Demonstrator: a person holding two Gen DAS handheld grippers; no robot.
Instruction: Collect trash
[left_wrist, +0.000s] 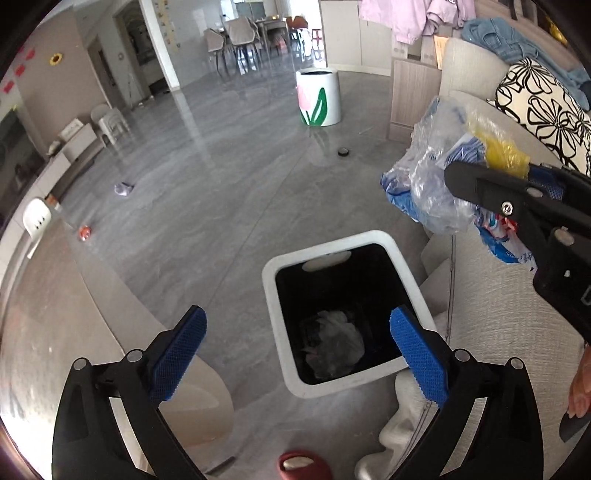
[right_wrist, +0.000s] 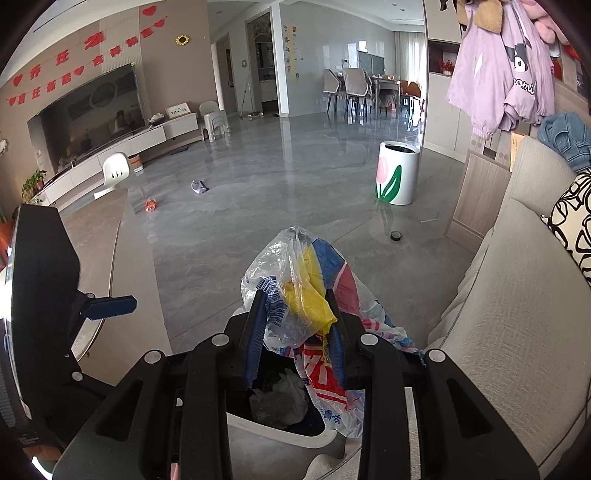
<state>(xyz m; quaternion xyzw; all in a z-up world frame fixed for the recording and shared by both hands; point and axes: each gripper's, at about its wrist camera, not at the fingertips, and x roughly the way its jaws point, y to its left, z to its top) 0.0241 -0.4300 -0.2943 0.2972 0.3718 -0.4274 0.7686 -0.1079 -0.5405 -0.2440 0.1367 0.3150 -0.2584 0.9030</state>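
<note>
Right gripper (right_wrist: 295, 328) clamps a crumpled plastic wrapper bundle (right_wrist: 299, 291), long axis roughly along the fingers, above the white bin (left_wrist: 284, 280). Left gripper (left_wrist: 297, 354) wide open, empty, over bin. Grey glossy floor (left_wrist: 221, 192), beige sofa (right_wrist: 517, 332); tissue-like wad (left_wrist: 332, 343) inside, probably.

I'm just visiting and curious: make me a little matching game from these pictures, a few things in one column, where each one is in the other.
Things:
1. plastic wrappers
2. crumpled tissue
3. orange scrap
4. patterned cushion

Places:
A. on the sofa
B. clamped in the right gripper
C. inside the black bin
D. lying on the grey floor

Pairs: 1-B, 2-C, 3-D, 4-A
</note>
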